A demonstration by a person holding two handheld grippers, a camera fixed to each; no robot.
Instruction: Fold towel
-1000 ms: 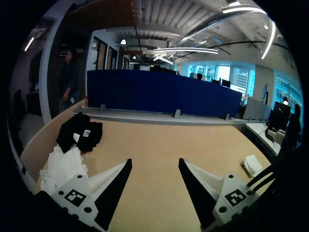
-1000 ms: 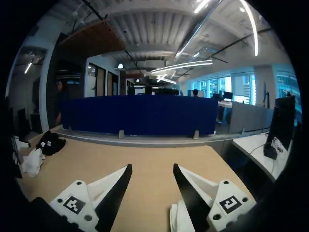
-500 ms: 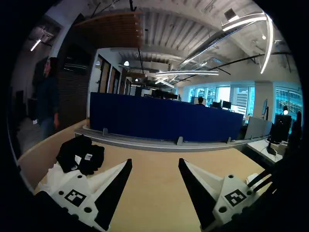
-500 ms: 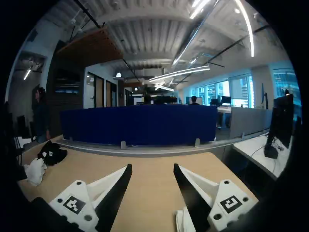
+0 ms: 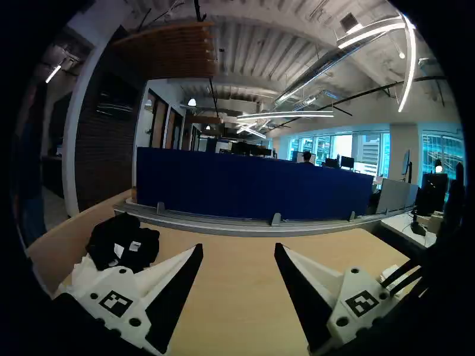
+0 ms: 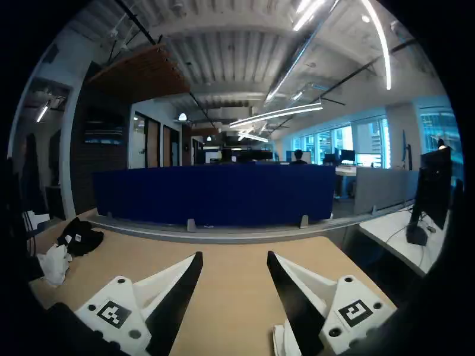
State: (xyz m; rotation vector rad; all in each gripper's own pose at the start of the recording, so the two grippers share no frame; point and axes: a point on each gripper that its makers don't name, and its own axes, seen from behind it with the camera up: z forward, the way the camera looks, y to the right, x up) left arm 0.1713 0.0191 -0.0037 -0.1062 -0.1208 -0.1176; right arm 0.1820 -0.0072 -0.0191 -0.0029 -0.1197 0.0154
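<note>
Left gripper [image 5: 237,245] wide open, empty — held level, low over the table [image 5: 237,296]. Right gripper [image 6: 233,254] equally wide, gripping nothing; white towel [image 6: 278,341] lies by its right finger, contact unclear. Black cloth [image 5: 122,240] and white cloth [image 5: 80,273] heaped far left.

white towel [image 6: 278,343], lying on tan table [image 6: 231,270]

Tan tabletop [image 5: 237,279]; blue partition [image 5: 255,190] along far edge; dark monitor [image 6: 432,190] on neighbouring desk [image 6: 386,228].
</note>
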